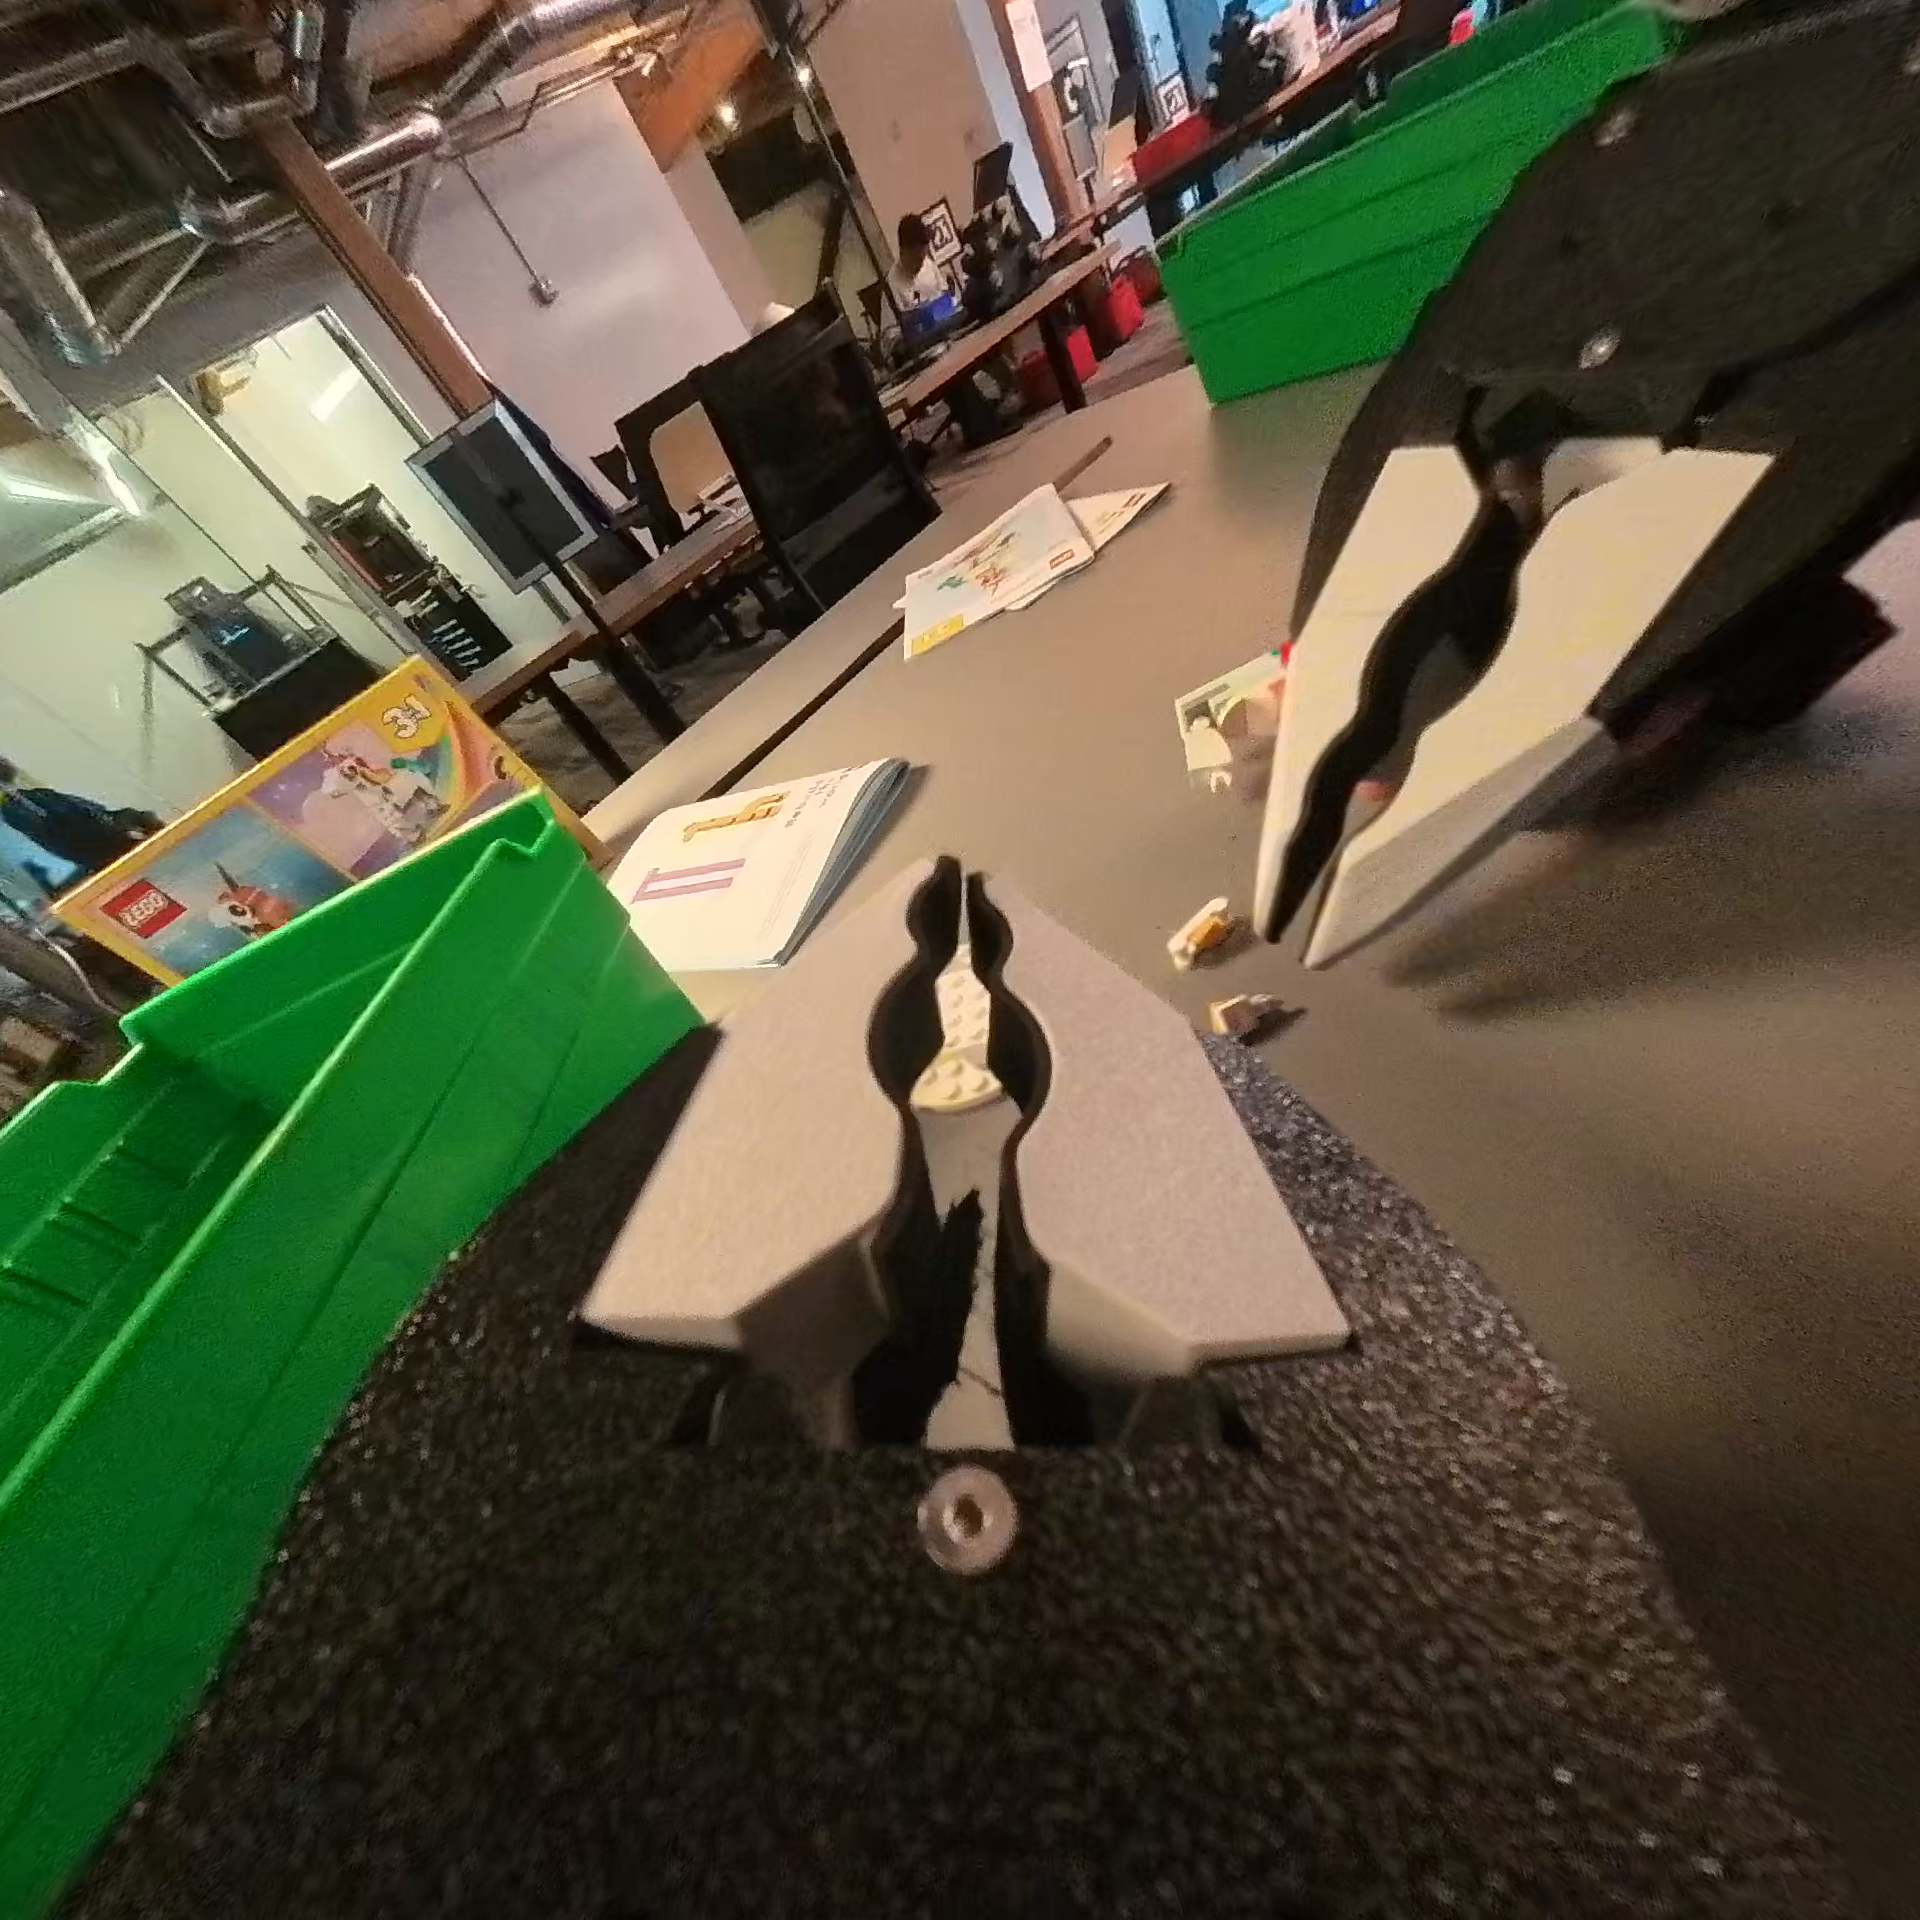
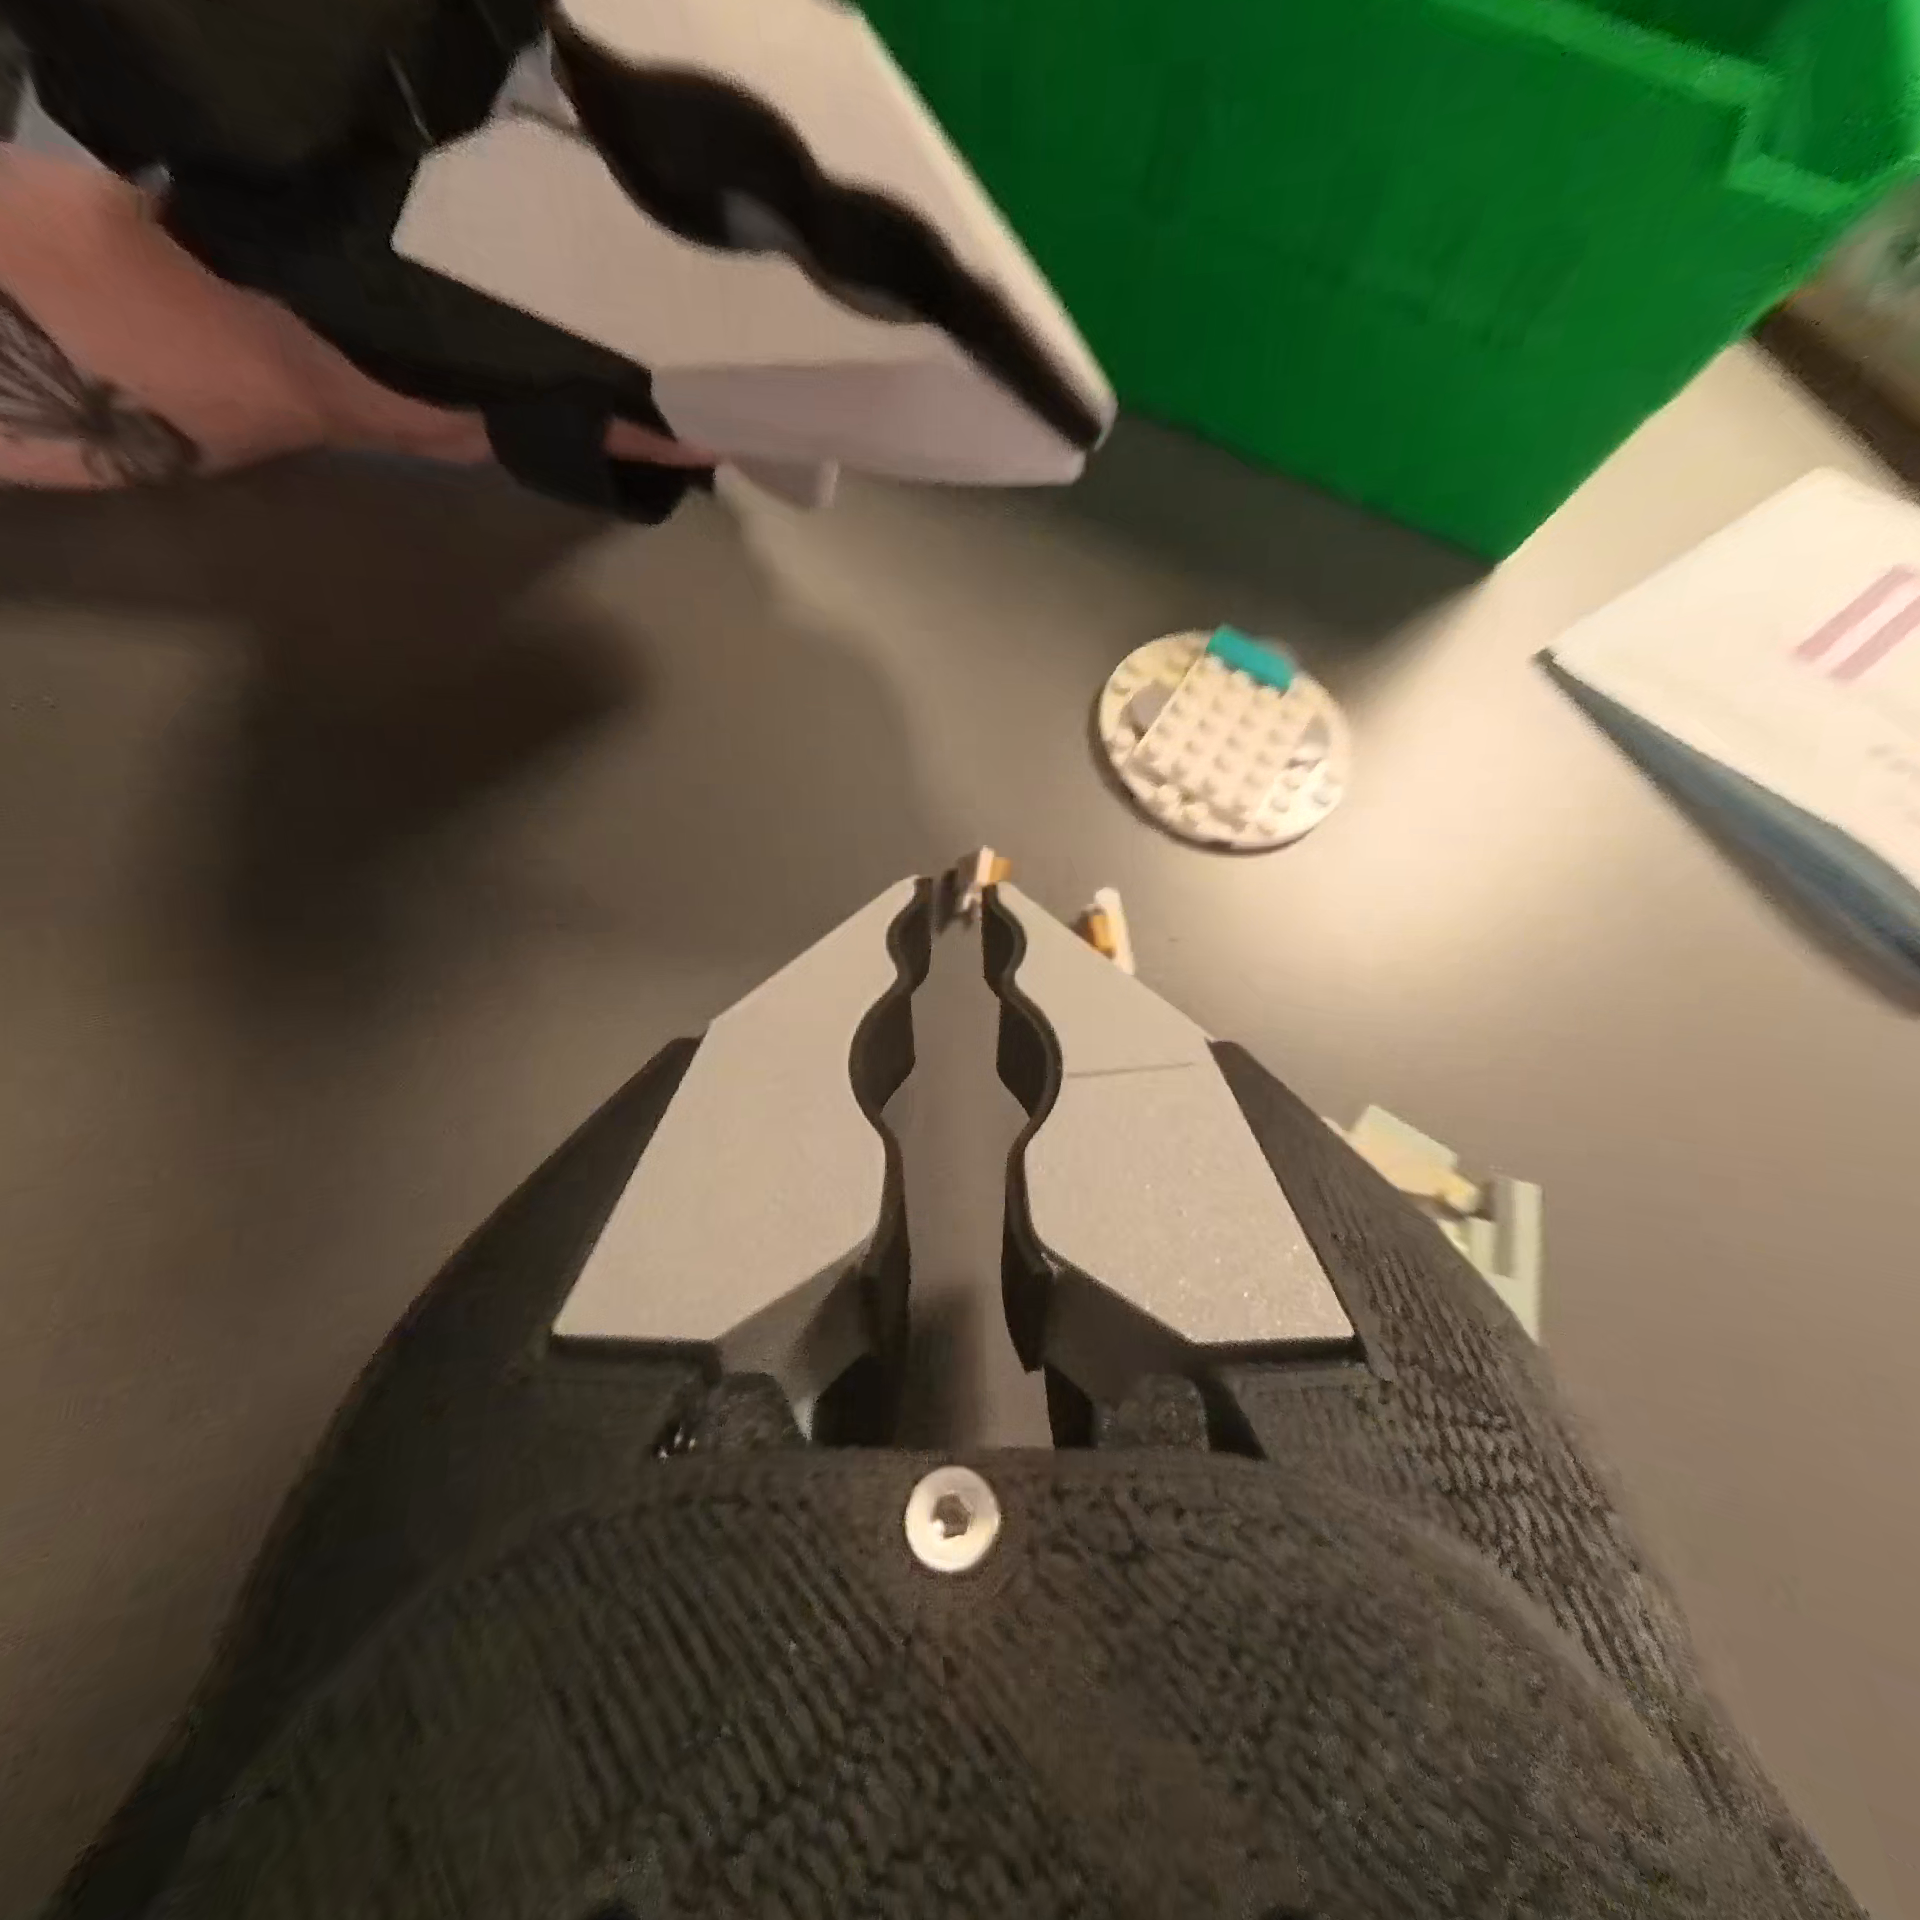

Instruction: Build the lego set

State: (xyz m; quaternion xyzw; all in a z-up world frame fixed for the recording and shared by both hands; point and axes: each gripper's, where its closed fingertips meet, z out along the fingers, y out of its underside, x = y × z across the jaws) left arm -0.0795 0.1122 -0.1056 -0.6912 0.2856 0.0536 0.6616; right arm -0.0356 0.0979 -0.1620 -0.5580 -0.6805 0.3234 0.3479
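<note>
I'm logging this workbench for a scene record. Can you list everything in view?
table: one, grey, under everything
bins: two, green, one near left, one far right
open booklet: one, white, beside the near bin
loose booklets: about two, white, farther back
toy box: one, yellow, behind the near bin
round studded plate: one, white, carrying a white square plate and a teal piece
small pieces: two, white and tan, on the table
brick assembly: one, white, right of the right gripper
left gripper: shut, nothing held, above the round plate
right gripper: nearly shut, one small piece at its tips, grasp unclear
</note>
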